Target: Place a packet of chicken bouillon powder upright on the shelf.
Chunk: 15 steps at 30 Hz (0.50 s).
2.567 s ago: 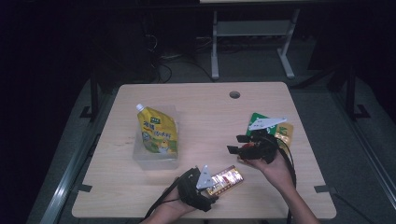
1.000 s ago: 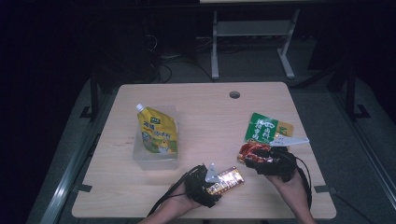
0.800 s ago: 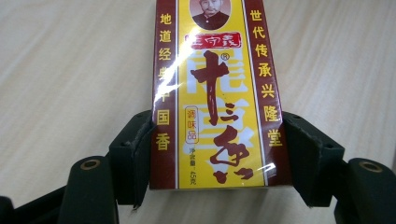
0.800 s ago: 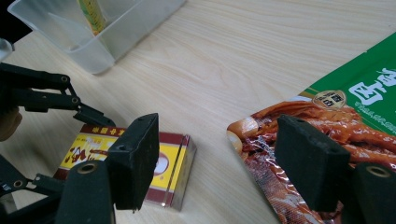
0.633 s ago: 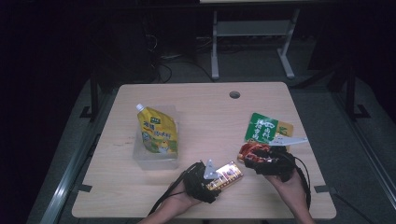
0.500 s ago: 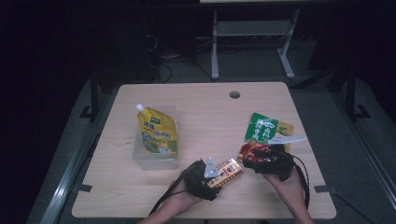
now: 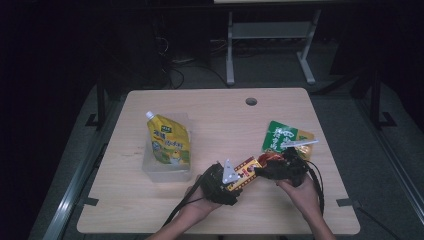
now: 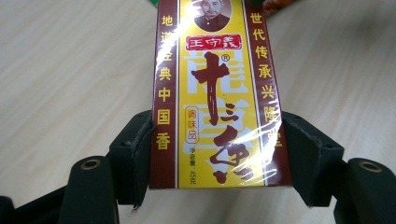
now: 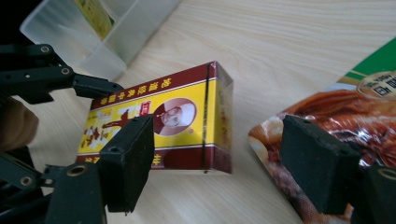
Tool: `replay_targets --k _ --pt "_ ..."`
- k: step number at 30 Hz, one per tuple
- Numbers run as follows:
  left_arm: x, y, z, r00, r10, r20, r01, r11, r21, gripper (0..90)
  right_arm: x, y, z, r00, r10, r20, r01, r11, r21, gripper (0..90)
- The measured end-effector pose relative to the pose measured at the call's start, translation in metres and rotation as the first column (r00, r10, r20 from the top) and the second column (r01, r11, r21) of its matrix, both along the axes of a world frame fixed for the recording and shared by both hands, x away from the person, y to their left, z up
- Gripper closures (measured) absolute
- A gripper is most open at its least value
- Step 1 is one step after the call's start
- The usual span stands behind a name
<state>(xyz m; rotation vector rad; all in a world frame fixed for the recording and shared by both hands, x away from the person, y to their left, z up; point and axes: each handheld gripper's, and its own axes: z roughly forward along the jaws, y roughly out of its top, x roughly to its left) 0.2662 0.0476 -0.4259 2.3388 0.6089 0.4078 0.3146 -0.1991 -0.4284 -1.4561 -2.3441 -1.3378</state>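
The yellow and maroon cardboard spice box wrapped in clear film (image 8: 217, 93) sits in the lower middle of the high view, between my two hands, and my left gripper (image 8: 217, 154) clamps it across its narrow sides, both pads pressed flat on the maroon edges. I judge it light and stiff, but the film is glossy and likely slippery, and the thin card would dent under a hard squeeze; the firm side edges near one end, where I hold it now, look like the best place. My right gripper (image 9: 217, 158) has just been widening its jaws; they stand open, with the free end of the box between them but neither pad touching it. Below its right jaw, at the lower right of the right gripper view, lies a red-brown glossy food pouch (image 9: 327, 121), with a green sachet (image 7: 281, 136) just above it in the high view. Left of centre there, a clear plastic tub (image 7: 167, 170) holds a yellow spouted pouch (image 7: 167, 142) leaning in it. All rests on the pale wooden table (image 7: 210, 115).
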Motion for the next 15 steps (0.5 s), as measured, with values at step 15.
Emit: replay_targets --k 15 --pt "0.008 -0.005 -0.003 0.9955 0.071 0.063 -0.07 0.9974 -0.02 32.3 0.026 0.001 -0.017 0.9885 0.001 -0.151 0.019 0.9908 0.134 24.6"
